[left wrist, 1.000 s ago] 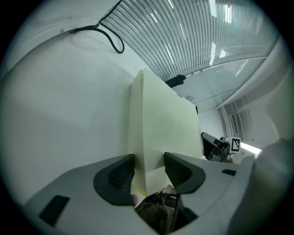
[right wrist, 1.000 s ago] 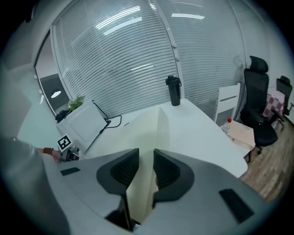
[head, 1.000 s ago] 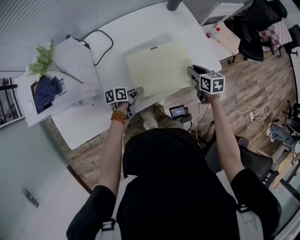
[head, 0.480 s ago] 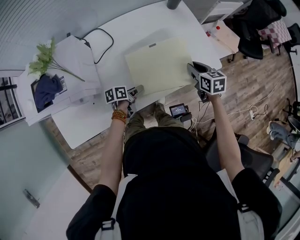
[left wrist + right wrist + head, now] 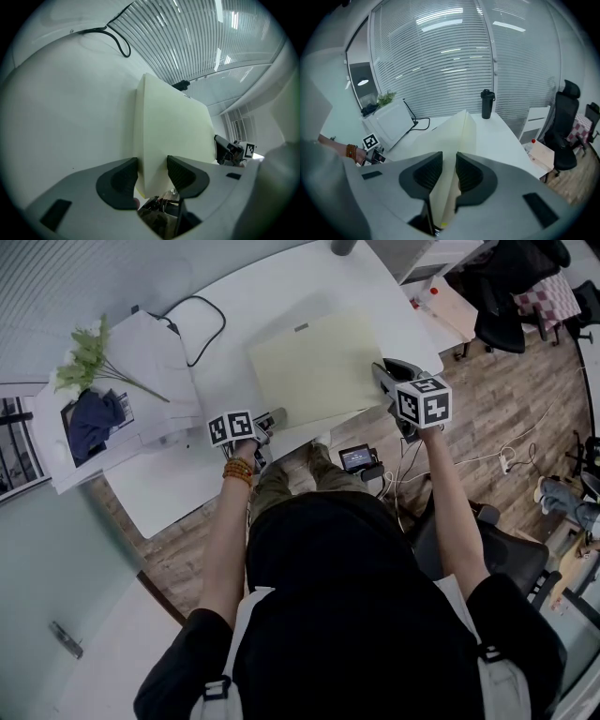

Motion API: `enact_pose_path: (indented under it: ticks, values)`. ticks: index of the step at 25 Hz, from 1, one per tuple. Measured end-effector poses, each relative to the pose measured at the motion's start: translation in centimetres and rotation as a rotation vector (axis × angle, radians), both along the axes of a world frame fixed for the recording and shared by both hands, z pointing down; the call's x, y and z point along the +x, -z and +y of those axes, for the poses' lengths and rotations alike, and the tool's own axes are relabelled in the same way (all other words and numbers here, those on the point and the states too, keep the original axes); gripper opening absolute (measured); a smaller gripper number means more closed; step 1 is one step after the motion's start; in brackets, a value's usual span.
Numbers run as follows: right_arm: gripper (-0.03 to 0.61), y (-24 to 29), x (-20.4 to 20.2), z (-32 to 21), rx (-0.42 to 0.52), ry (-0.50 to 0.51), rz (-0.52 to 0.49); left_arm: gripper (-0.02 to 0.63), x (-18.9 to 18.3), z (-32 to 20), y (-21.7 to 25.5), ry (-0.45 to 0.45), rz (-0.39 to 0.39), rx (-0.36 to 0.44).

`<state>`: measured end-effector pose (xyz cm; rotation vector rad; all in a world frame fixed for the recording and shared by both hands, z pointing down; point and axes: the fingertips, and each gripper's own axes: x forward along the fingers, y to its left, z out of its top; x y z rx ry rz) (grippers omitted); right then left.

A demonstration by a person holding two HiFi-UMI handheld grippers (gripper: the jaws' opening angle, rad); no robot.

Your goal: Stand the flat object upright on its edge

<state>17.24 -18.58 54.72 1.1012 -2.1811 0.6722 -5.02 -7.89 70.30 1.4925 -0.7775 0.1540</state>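
A pale yellow flat board (image 5: 314,367) lies on the white table (image 5: 281,292), its near edge at the table's front. My left gripper (image 5: 275,418) is at the board's near left corner. In the left gripper view the board (image 5: 173,122) runs between the jaws, and my left gripper (image 5: 153,173) has both pads against it. My right gripper (image 5: 382,379) is at the near right corner. In the right gripper view the board (image 5: 450,136) passes between the jaws of my right gripper (image 5: 449,171), which is shut on its edge. The other gripper's marker cube (image 5: 370,140) shows across the board.
A white box (image 5: 155,362) with a black cable (image 5: 202,324) sits left of the board, with a green plant (image 5: 84,357) and a blue cloth (image 5: 94,423) beyond it. A black bottle (image 5: 487,103) stands at the far end. A black chair (image 5: 506,324) stands on the floor to the right.
The board and both grippers have shifted slightly toward the far side of the table. Both grips look the same.
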Motion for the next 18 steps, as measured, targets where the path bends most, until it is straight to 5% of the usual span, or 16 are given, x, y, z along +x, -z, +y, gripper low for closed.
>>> enact_pose_path:
  ticks: [18]
  values:
    - [0.080,2.5,-1.6,-0.3,0.048,0.045,0.076,0.202,0.3,-0.3,0.1,0.012,0.027,0.005]
